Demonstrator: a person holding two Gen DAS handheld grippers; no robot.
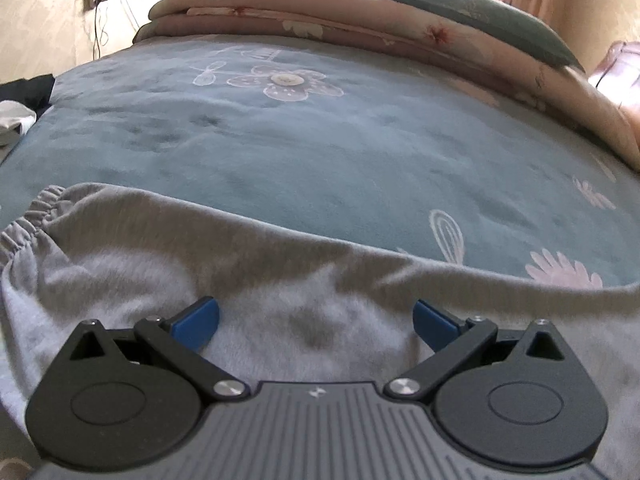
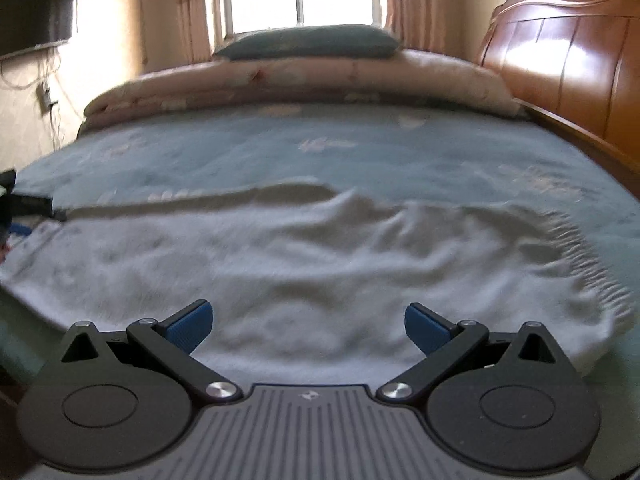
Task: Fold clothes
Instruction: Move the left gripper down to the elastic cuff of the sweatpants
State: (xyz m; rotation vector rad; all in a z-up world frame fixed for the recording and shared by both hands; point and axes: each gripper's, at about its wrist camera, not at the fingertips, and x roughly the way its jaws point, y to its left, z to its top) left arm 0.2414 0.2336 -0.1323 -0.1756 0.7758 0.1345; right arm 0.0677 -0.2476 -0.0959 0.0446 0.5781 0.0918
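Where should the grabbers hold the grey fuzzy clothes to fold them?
Probably at the gathered elastic edge of the grey garment. It lies flat on the blue bedspread, and that thick puckered rim gives fingers something to pinch. Bring the open left gripper in low from the near side.

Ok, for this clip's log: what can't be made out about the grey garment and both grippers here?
- Grey garment, left wrist view: near part hidden under the left gripper; left and right sides cut off by the frame edges.
- Grey garment, right wrist view: motion blur smears its folds; near part hidden behind the right gripper.
- What kind of garment it is: not clear in either view.
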